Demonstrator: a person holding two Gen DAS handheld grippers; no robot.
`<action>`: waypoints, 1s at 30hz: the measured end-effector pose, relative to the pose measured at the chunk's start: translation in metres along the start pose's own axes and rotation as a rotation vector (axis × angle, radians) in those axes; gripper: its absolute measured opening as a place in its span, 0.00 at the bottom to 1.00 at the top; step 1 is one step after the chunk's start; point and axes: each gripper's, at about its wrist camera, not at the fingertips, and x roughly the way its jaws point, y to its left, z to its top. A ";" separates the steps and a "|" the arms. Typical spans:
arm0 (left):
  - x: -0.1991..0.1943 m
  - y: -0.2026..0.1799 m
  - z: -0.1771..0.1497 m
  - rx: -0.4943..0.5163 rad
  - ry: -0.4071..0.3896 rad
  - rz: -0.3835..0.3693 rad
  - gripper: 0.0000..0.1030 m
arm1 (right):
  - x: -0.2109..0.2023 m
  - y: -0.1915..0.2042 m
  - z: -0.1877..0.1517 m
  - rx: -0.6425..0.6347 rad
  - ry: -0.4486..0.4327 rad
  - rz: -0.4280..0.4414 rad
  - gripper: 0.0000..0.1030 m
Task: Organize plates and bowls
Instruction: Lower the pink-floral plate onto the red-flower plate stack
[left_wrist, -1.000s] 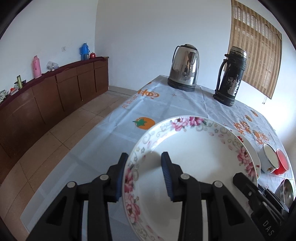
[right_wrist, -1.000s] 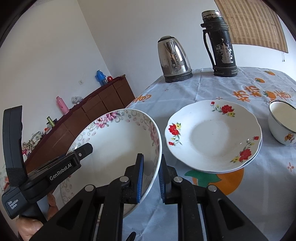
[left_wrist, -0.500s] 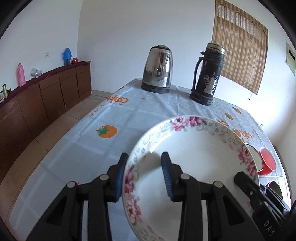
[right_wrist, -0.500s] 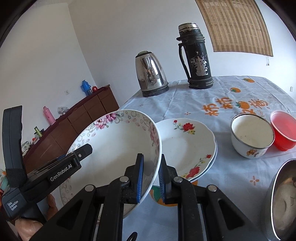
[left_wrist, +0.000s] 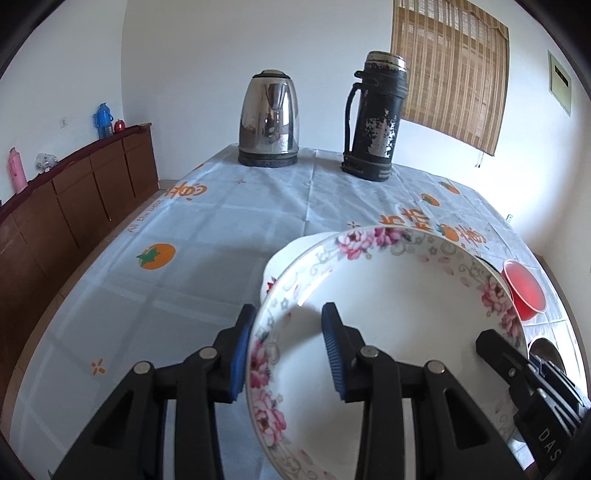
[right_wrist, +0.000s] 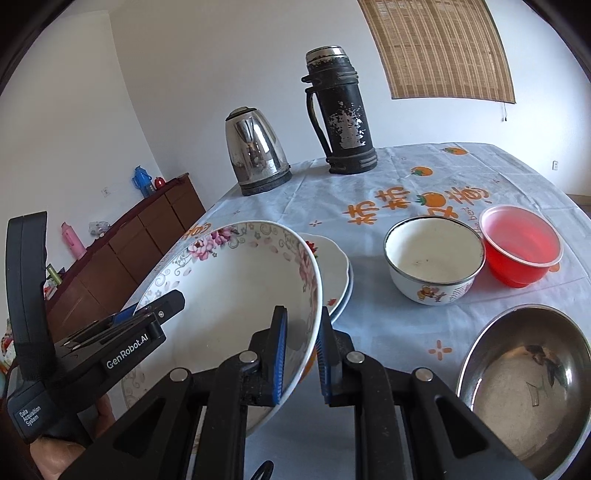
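A deep white plate with pink flowers on its rim (left_wrist: 406, 332) (right_wrist: 236, 295) is held in the air by both grippers. My left gripper (left_wrist: 288, 354) is shut on its left rim; my right gripper (right_wrist: 301, 362) is shut on its right rim. Just beyond and below it lies a white plate with red flowers (right_wrist: 332, 266) (left_wrist: 284, 258) on the table, partly hidden. To the right stand a white enamel bowl (right_wrist: 434, 262), a red plastic bowl (right_wrist: 521, 251) (left_wrist: 524, 288) and a steel bowl (right_wrist: 524, 376).
A steel kettle (left_wrist: 267, 120) (right_wrist: 255, 147) and a black thermos (left_wrist: 376, 118) (right_wrist: 340, 110) stand at the far end of the cloth-covered table (left_wrist: 221, 229). A brown sideboard (left_wrist: 66, 199) runs along the left wall. The table's left edge drops to the floor.
Both grippers have carried the pink-flowered plate to the right, over the near part of the red-flowered plate. The bowls have come into fuller view on the right.
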 end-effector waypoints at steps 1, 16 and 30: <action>0.003 -0.003 0.002 0.007 0.000 0.004 0.34 | 0.001 -0.003 0.002 0.008 0.000 -0.003 0.16; 0.035 -0.034 0.023 0.072 -0.003 -0.035 0.12 | 0.032 -0.014 0.021 0.049 0.010 -0.012 0.16; 0.060 -0.036 0.025 0.068 0.027 -0.011 0.13 | 0.071 -0.025 0.023 0.131 0.089 0.012 0.15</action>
